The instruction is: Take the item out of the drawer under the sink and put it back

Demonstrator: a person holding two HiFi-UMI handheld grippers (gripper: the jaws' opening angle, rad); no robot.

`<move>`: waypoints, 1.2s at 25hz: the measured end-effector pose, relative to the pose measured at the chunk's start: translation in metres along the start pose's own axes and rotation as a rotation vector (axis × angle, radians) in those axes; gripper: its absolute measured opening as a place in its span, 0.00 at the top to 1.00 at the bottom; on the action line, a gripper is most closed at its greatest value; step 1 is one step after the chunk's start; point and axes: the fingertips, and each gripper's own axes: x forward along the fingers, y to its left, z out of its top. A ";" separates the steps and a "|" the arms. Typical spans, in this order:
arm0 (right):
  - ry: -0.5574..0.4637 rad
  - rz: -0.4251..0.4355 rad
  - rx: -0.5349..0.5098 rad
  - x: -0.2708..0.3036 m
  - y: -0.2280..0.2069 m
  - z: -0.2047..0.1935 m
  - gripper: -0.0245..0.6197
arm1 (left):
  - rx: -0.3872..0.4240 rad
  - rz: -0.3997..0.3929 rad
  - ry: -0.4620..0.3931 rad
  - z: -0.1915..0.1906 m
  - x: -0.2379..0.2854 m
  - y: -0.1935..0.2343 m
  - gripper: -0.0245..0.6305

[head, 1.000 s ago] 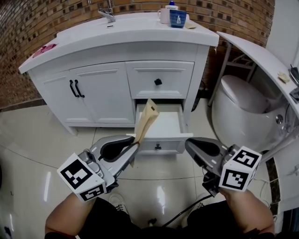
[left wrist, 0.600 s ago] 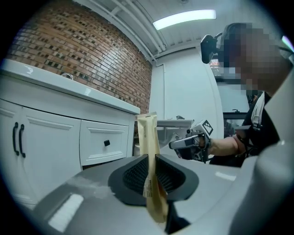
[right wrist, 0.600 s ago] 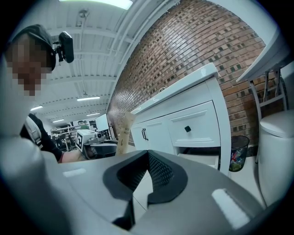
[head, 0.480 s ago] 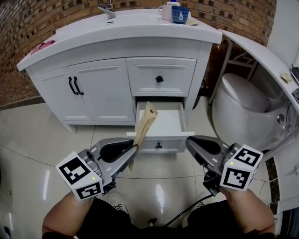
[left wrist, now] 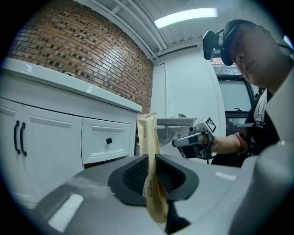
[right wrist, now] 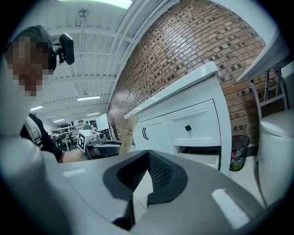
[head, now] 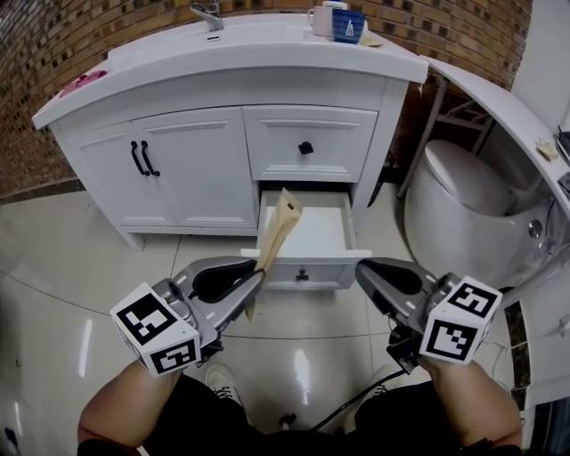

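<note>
A tall tan pouch [head: 278, 227] stands up from my left gripper [head: 258, 272], which is shut on its lower part. In the left gripper view the pouch [left wrist: 148, 137] is pinched between the black pads [left wrist: 133, 176]. It hangs just in front of the open lower drawer [head: 307, 258] of the white vanity; the drawer's inside looks bare. My right gripper [head: 365, 267] is level with the drawer's right front corner, shut with nothing in it. The right gripper view shows its tips [right wrist: 147, 158] meeting, with the pouch [right wrist: 128, 133] off to the left.
The vanity [head: 223, 80] has a shut upper drawer [head: 307, 142] and two shut doors [head: 142, 160]. Cups [head: 343, 22] stand on the counter. A white toilet [head: 463, 205] is close on the right, with a trash bin [right wrist: 236, 153] by the wall. A cable [head: 356, 401] lies on the floor.
Almost nothing. Both grippers stay where they were, and the pouch is still in the left gripper before the open drawer. The head view has shifted slightly.
</note>
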 end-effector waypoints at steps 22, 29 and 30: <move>0.018 0.020 0.002 0.006 0.006 -0.005 0.96 | 0.037 0.023 0.016 0.004 0.018 0.015 0.87; 0.021 0.030 0.008 0.009 0.007 -0.006 0.96 | 0.131 0.075 0.047 0.016 0.049 0.041 0.87; 0.019 0.032 0.010 0.009 0.007 -0.006 0.96 | 0.151 0.076 0.063 0.015 0.056 0.044 0.87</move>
